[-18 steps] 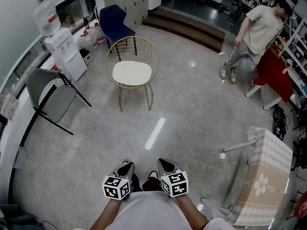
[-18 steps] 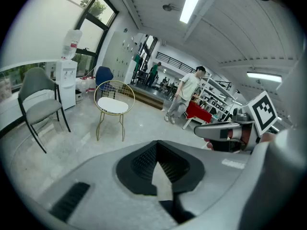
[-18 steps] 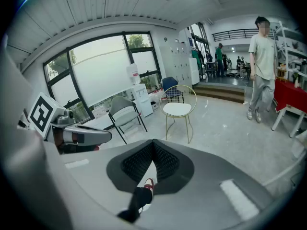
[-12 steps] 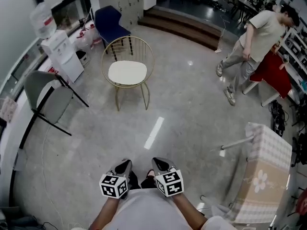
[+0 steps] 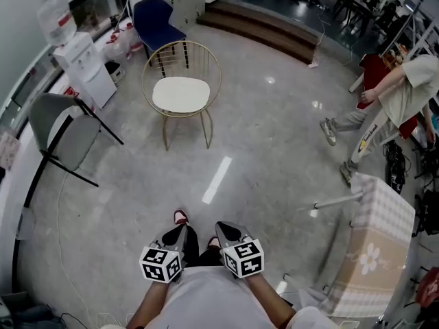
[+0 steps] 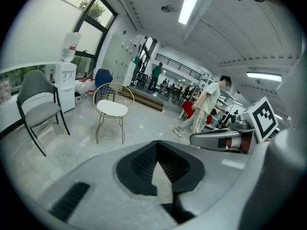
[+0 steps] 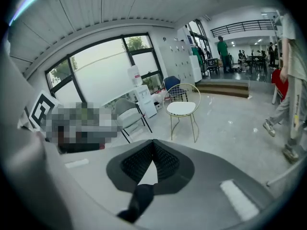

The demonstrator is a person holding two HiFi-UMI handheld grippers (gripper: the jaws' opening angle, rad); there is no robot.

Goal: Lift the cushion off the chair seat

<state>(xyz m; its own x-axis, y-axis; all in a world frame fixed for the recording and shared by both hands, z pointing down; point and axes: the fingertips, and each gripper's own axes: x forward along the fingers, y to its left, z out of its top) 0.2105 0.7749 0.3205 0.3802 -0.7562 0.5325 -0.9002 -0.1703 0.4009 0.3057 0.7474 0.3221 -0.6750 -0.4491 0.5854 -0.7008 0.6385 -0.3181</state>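
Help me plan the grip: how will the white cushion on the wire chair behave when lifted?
The cushion looks thin and padded, so probably light and floppy from one edge. The slim-legged chair might shift if it snags.

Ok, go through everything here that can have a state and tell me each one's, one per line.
White round cushion: lying flat on the gold wire chair, not yet lifted.
Gold wire chair: upright on the floor.
Left gripper: shut, empty, well short of the chair.
Right gripper: shut, empty, well short of the chair.
Grey plastic chair: upright, seat bare.
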